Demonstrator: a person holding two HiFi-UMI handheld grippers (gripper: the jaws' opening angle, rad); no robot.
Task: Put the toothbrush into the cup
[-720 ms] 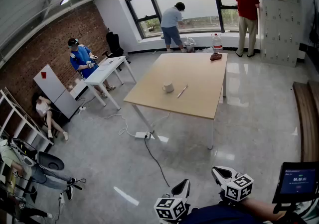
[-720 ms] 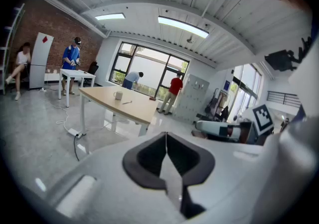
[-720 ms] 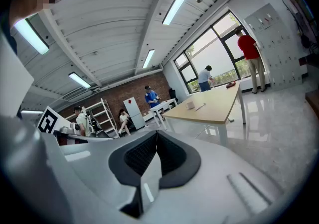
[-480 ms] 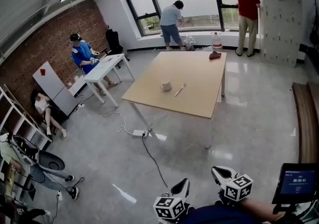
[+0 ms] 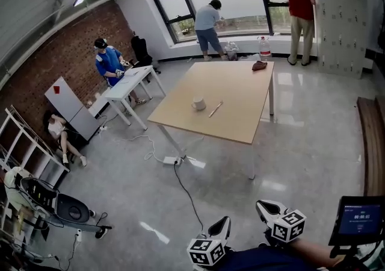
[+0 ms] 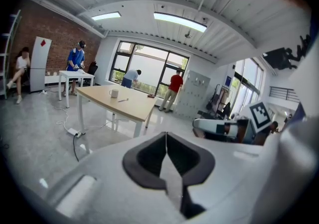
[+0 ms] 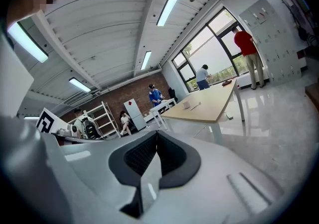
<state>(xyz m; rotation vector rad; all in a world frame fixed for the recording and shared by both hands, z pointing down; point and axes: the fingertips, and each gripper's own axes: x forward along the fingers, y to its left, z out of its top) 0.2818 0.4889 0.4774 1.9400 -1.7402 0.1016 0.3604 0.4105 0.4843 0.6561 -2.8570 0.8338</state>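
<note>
Across the room, the table (image 5: pixel 240 116) is still carrying cup (image 5: pixel 199 104) beside toothbrush (image 5: pixel 215 109), nothing shifting; I'm keeping left gripper (image 6: pixel 166 138) and right gripper (image 7: pixel 156 136) pressed together, empty; screen (image 5: pixel 361 218) digits unreadable.

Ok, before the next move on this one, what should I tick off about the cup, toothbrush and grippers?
1. Cup upright on table: ok.
2. Toothbrush lying free beside the cup, not touching it: ok.
3. Left gripper empty: ok, jaws together on nothing.
4. Right gripper empty: ok, jaws together too.
5. Toothbrush within reach: not ok, the table stands well across the floor.
6. Walkway: not ok, a cable trails over the floor in front of the table.
</note>
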